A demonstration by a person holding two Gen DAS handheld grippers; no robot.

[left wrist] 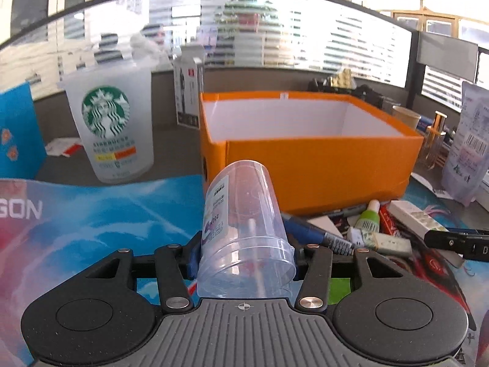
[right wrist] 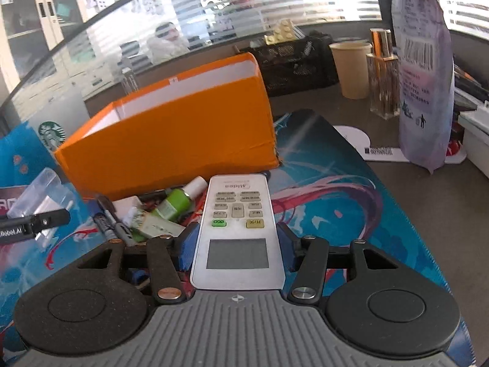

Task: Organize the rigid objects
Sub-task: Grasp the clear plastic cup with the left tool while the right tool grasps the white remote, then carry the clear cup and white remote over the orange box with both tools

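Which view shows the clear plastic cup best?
The left wrist view: the clear plastic cup fills the centre, gripped between the left gripper fingers, label readable. The right wrist view shows it only small and blurred at the left edge.

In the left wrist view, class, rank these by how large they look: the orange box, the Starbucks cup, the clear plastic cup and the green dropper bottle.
1. orange box
2. Starbucks cup and clear plastic cup, held in the left gripper: alike, and the clear one is nearer the camera, so unsure
3. green dropper bottle
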